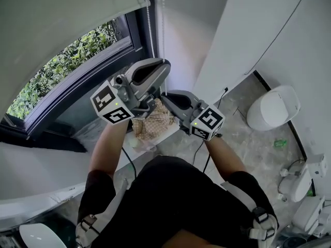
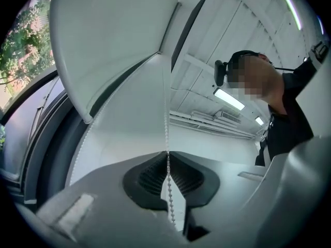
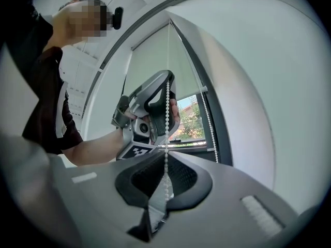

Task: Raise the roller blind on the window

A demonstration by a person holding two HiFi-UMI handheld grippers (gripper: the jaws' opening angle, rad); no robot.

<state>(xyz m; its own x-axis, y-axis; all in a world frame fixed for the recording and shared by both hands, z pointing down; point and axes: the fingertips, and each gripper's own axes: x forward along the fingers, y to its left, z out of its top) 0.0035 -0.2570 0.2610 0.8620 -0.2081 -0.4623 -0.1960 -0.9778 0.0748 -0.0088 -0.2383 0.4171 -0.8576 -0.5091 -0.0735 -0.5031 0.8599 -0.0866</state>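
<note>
A pale roller blind [image 1: 62, 19] covers the upper part of the window [image 1: 77, 71], with green foliage showing below its bottom bar. A white bead chain [image 1: 150, 25] hangs beside the frame. My left gripper [image 1: 164, 65] is the higher one. In the left gripper view its jaws are shut on the bead chain [image 2: 166, 128], which runs up from the left gripper [image 2: 167, 156] past the blind [image 2: 114, 40]. My right gripper [image 1: 166, 94] is just below and is shut on the same bead chain [image 3: 166, 138]. The right gripper [image 3: 166, 158] looks up at the left gripper [image 3: 164, 94].
A white wall corner [image 1: 227, 35] stands close on the right of the chain. Below lie a beige woven bag [image 1: 155, 122], a black cable [image 1: 226, 93], a white rounded fixture [image 1: 273, 107] and the white sill [image 1: 41, 161].
</note>
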